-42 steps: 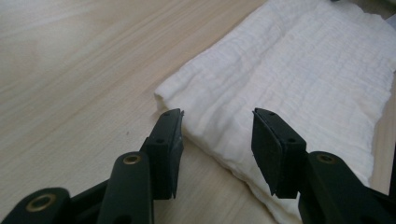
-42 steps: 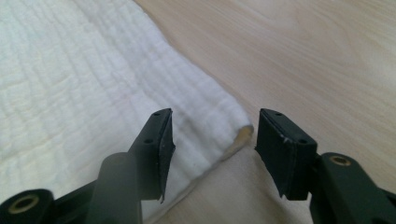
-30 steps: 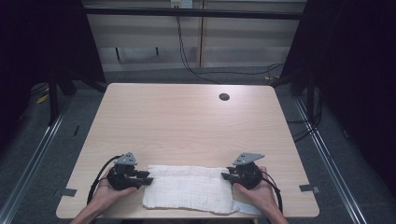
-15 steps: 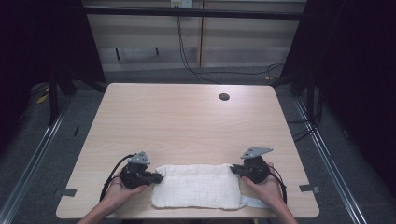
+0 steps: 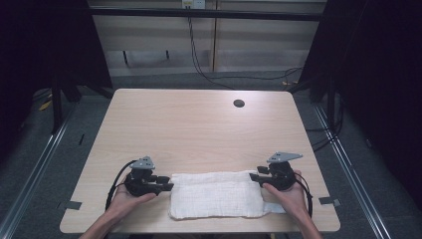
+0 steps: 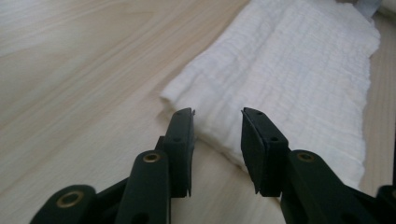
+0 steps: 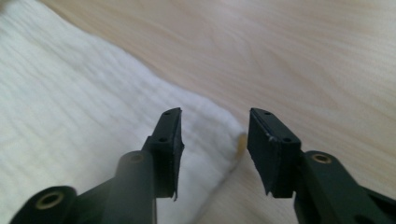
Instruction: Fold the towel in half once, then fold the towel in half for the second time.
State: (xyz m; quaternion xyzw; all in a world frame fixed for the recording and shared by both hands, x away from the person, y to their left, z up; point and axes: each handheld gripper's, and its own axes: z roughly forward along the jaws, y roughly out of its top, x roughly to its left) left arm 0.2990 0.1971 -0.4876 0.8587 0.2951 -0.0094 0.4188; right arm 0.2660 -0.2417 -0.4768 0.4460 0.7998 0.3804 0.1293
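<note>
Now a folded white towel lies lengthwise between the left gripper and right gripper.
Both have just been opening, jaws empty, each at one towel end on the bare table; a small dark hole sits well beyond.

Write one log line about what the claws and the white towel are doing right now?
left claw: open, just released, at towel's left end | right claw: open, just released, at right end | white towel: folded, flat on table

Table evenly lit from above, surroundings dark; gripper views soft, foreground blurry, faint shadows.
</note>
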